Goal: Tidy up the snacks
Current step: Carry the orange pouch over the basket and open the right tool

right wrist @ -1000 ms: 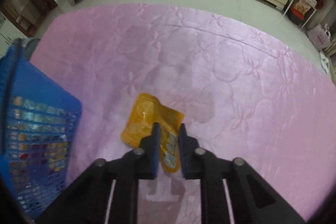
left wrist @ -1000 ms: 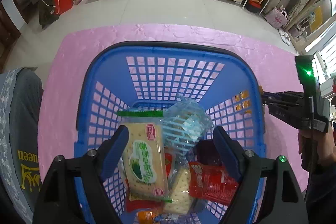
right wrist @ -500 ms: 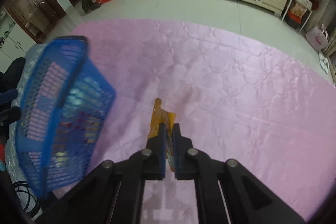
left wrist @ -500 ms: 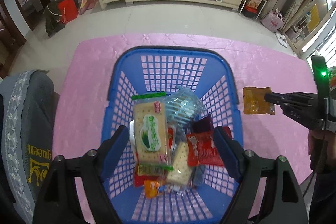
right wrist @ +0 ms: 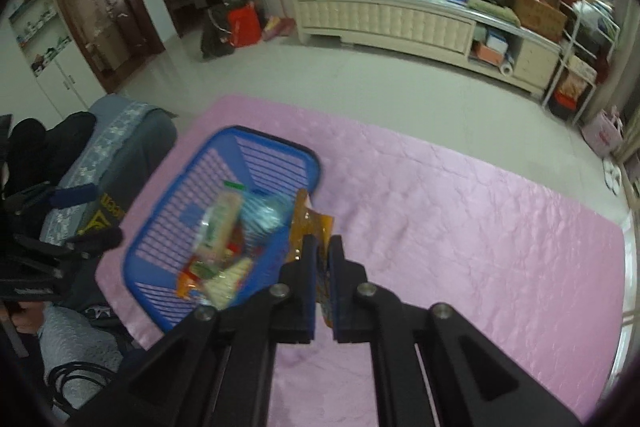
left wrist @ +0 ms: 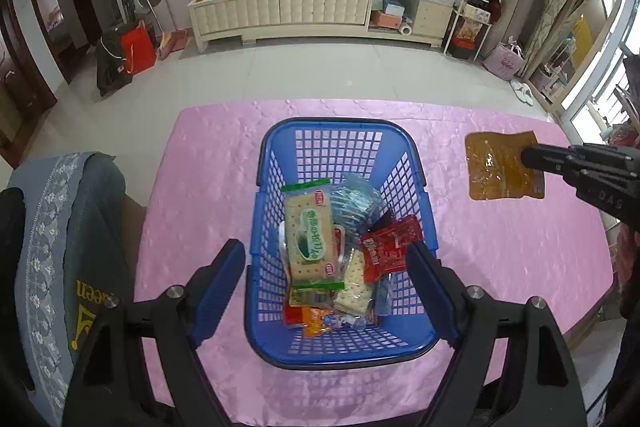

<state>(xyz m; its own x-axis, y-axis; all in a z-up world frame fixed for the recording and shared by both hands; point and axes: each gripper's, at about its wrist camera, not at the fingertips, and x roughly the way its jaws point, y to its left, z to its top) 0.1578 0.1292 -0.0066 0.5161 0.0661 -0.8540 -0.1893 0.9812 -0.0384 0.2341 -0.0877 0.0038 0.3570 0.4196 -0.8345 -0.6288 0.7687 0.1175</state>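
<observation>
A blue plastic basket (left wrist: 340,131) stands on the pink tablecloth (left wrist: 208,195) and holds several snack packets, with a green-and-cream cracker pack (left wrist: 310,239) on top and a red packet (left wrist: 390,247) beside it. My left gripper (left wrist: 326,269) is open and empty, raised above the basket's near side. My right gripper (right wrist: 322,247) is shut on an orange snack pouch (right wrist: 308,223), held in the air to the right of the basket (right wrist: 224,155). The pouch (left wrist: 500,167) and the right gripper (left wrist: 528,157) also show in the left wrist view.
A chair with a grey cover (left wrist: 60,235) stands at the table's left side. The table's right edge (left wrist: 608,267) is close to the right gripper. A long white cabinet (left wrist: 312,11) lies far across the tiled floor.
Both grippers have risen well above the table. My right gripper lifted the orange pouch off the cloth and carried it up beside the basket.
</observation>
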